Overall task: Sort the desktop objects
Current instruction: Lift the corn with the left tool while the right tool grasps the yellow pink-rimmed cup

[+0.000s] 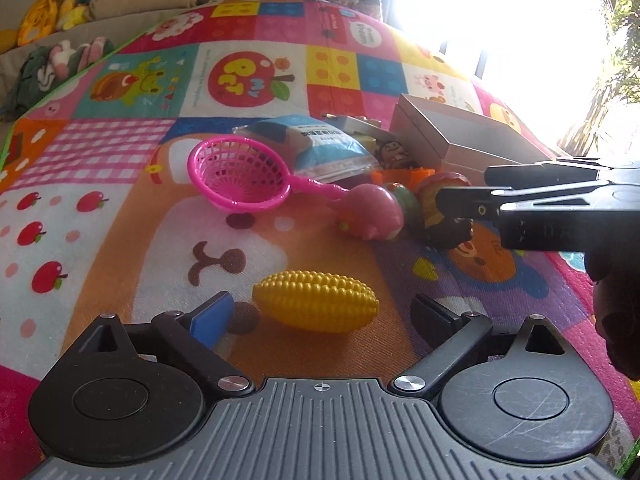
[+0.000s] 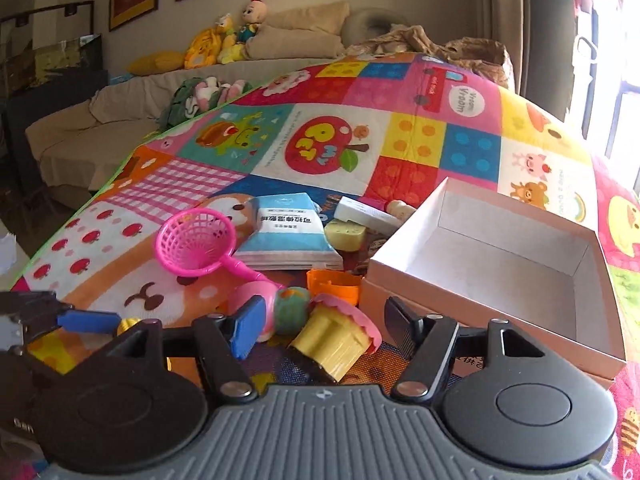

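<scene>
A yellow toy corn cob (image 1: 316,300) lies on the colourful play mat (image 1: 120,208). My left gripper (image 1: 322,314) stands open around the cob, its pads well clear on both sides. In the right wrist view, a toy cupcake (image 2: 340,340) with a pink top and yellow base lies tipped on the mat. My right gripper (image 2: 326,322) straddles it with a gap at each pad, so it is open. The right gripper (image 1: 464,188) also shows from the side in the left wrist view, above the cupcake (image 1: 440,192).
An open pinkish cardboard box (image 2: 496,256) sits right of the pile. Around the cupcake lie a pink strainer (image 2: 196,240), a pink round toy (image 1: 372,212), a green ball (image 2: 292,308), an orange cup (image 2: 332,284) and a blue packet (image 2: 288,236). A sofa with plush toys (image 2: 224,40) stands behind.
</scene>
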`<action>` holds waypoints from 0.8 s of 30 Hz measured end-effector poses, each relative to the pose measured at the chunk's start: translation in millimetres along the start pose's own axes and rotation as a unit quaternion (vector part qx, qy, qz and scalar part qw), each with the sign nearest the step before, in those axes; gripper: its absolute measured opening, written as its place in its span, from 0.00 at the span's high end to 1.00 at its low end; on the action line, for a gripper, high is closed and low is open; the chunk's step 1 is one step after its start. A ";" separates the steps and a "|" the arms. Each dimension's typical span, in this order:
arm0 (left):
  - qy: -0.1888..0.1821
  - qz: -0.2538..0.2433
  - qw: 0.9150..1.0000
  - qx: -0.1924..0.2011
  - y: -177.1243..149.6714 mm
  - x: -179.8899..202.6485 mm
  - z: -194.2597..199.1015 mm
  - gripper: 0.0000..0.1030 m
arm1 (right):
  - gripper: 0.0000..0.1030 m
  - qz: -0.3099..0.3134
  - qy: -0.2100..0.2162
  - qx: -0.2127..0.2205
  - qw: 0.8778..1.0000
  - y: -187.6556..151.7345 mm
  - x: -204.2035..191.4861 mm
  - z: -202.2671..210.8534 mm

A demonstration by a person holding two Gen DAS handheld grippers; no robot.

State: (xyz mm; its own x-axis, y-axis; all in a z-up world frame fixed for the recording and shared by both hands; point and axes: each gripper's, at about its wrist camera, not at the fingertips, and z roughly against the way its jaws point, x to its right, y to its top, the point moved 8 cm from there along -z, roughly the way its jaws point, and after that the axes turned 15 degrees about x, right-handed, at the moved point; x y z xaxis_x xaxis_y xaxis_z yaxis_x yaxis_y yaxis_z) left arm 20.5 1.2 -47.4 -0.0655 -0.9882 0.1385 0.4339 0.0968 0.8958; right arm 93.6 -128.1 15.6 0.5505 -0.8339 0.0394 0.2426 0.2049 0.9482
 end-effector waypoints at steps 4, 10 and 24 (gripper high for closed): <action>-0.005 -0.002 1.000 0.000 -0.8 1.3 0.4 0.03 | 0.36 0.059 -0.004 -0.005 0.998 -13.4 -12.6 0.4; -0.004 -0.003 1.000 -0.001 -1.6 1.4 0.0 0.03 | 0.33 0.069 -0.006 0.001 0.998 -4.5 -2.7 -14.8; -0.002 -0.004 1.000 -0.004 -2.0 2.5 -1.7 0.01 | 0.84 0.090 -0.084 -0.037 0.992 -16.1 35.1 34.8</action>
State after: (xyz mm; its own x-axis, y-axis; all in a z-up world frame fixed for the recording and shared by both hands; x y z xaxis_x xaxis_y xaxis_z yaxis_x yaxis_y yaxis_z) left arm 21.0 -1.7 -49.5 -0.0723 -0.9886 0.1322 0.4398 0.0874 0.8939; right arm 81.2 -178.5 12.6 0.4512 -0.8525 0.2640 0.2130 0.3902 0.8958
